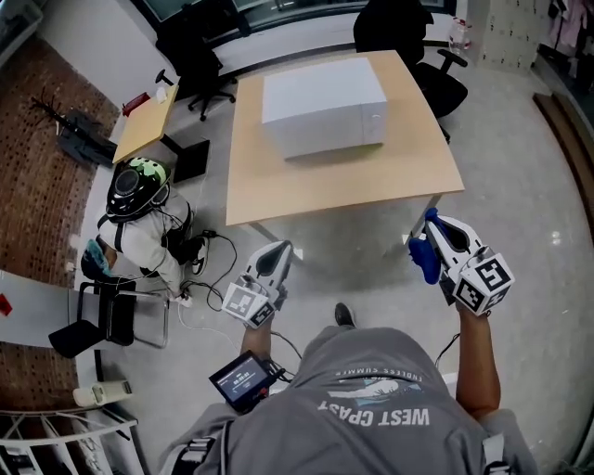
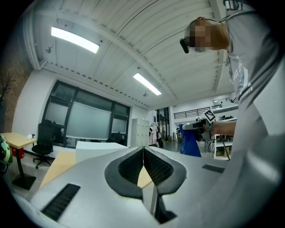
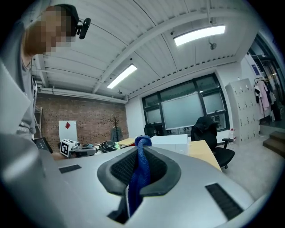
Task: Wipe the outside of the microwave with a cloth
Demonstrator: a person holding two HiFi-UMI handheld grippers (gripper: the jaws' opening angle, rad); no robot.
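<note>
The white microwave [image 1: 323, 107] stands on a light wooden table [image 1: 343, 181] ahead of me. Both grippers are held over the floor, short of the table's near edge. My left gripper [image 1: 281, 249] is shut with nothing between its jaws; in the left gripper view its black pads [image 2: 153, 167] meet along one line. My right gripper [image 1: 429, 223] is shut on a blue cloth [image 1: 424, 258], which hangs down below the jaws. In the right gripper view the blue cloth [image 3: 139, 171] is pinched between the pads, and the microwave [image 3: 171, 140] shows beyond them.
A black office chair [image 1: 399, 26] stands behind the table and another [image 1: 200, 60] at the far left. A small desk [image 1: 148, 121], a helmet [image 1: 137, 181] on piled gear and cables [image 1: 209, 297] crowd the floor to the left. A brick wall [image 3: 80, 124] lies beyond.
</note>
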